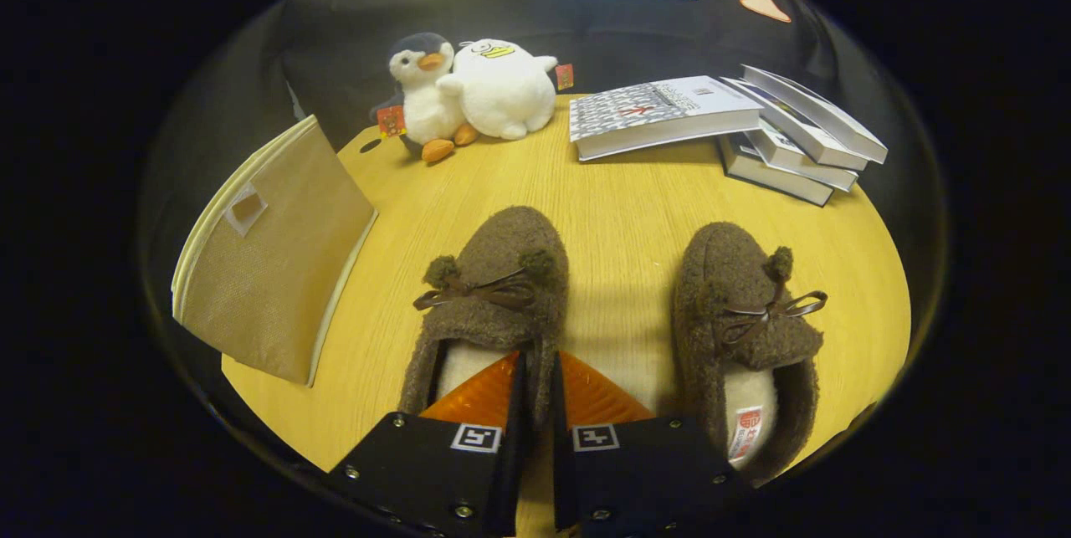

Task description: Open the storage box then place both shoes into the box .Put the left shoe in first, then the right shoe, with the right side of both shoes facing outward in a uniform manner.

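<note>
Tongs [535, 371] nearly closed over side wall of left shoe [494, 287]; firm grip unconfirmed. Right shoe [745, 329] beside, untouched. Storage box [268, 262] unopened; nothing boxed yet.

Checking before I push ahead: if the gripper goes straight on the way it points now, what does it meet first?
The gripper, fingers nearly closed, seems to sit at the side wall of the left shoe; that comes first, though depth is unclear.

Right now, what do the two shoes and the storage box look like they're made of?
Left shoe and right shoe: fuzzy brown fleece-like fabric, pale soft lining, thin glossy bows. Storage box: matte beige woven-looking fabric, probably non-woven cloth. The gripper has its fingers nearly closed over the left shoe's rim.
</note>
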Action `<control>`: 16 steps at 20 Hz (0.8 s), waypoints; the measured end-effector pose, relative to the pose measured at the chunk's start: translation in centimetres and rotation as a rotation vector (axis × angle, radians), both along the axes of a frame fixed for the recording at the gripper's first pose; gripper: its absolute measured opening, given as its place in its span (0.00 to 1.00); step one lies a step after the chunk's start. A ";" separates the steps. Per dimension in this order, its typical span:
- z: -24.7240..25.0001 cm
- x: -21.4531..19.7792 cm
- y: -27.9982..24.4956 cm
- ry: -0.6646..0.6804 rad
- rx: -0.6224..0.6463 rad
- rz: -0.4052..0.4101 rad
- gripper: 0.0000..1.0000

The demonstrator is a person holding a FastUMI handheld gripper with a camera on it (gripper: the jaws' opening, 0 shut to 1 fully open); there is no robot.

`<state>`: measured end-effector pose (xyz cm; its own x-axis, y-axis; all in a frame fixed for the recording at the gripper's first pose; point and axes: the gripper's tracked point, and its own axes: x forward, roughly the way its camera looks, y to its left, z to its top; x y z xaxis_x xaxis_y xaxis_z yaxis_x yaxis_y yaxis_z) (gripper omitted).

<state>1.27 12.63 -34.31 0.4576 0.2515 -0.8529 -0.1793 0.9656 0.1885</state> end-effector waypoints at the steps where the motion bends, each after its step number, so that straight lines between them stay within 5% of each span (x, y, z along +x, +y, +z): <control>1: 0.1 -0.3 0.2 0.009 0.001 0.009 0.20; 4: 0.3 -0.1 -0.3 0.024 0.000 -0.020 0.23; 6: 0.1 -0.1 -0.2 0.050 0.007 -0.036 0.02; 9: 0.4 -0.1 -0.1 0.056 0.002 -0.024 0.00; 16: 2.5 -0.2 0.6 0.112 0.143 -0.148 0.00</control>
